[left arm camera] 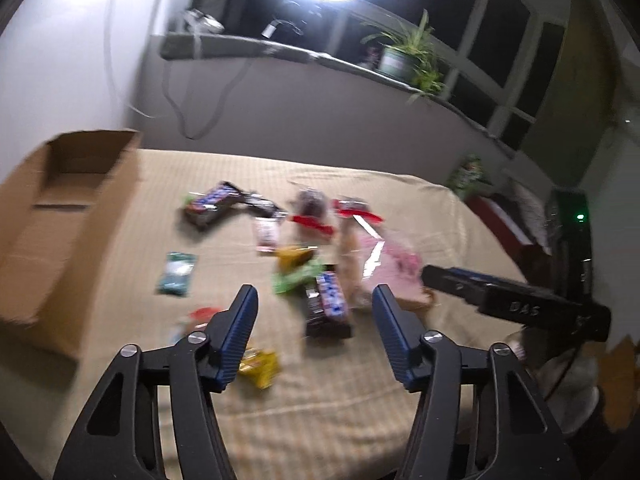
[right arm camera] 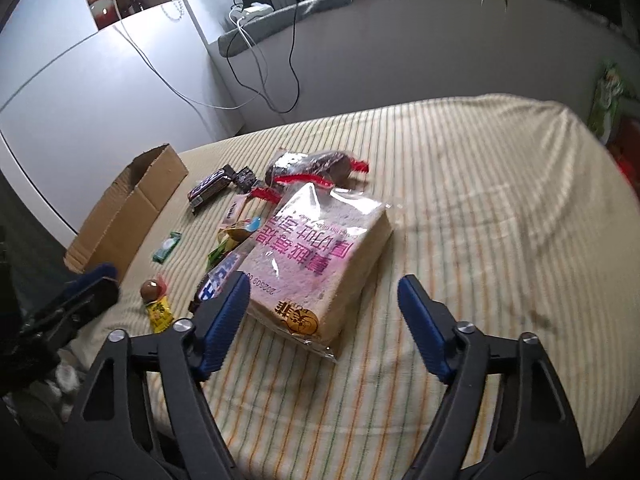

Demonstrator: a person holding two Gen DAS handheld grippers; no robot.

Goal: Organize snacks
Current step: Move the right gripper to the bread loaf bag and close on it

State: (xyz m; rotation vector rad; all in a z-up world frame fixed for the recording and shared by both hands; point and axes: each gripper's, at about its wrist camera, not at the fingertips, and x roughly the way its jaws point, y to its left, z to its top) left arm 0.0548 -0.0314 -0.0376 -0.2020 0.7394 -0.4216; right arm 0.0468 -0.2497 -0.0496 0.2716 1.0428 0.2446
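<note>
Several snacks lie on a striped cloth. A bagged loaf of sliced bread [right arm camera: 320, 256] with pink print lies just ahead of my right gripper [right arm camera: 324, 294], which is open and empty above the cloth. My left gripper [left arm camera: 314, 306] is open and empty, hovering over a Snickers bar [left arm camera: 328, 304]. A second Snickers bar [left arm camera: 212, 204] lies farther back; it also shows in the right wrist view [right arm camera: 210, 186]. An open cardboard box [left arm camera: 60, 216] stands at the left; it shows in the right wrist view too [right arm camera: 132, 208]. The left wrist view is blurred.
A green packet [left arm camera: 176, 274], yellow wrappers [left arm camera: 260, 364], a dark pastry bag with red ties [right arm camera: 316, 166] and a small chocolate ball [right arm camera: 152, 289] lie around. A white cabinet [right arm camera: 100, 92] stands left. A windowsill with a plant [left arm camera: 404, 60] runs behind.
</note>
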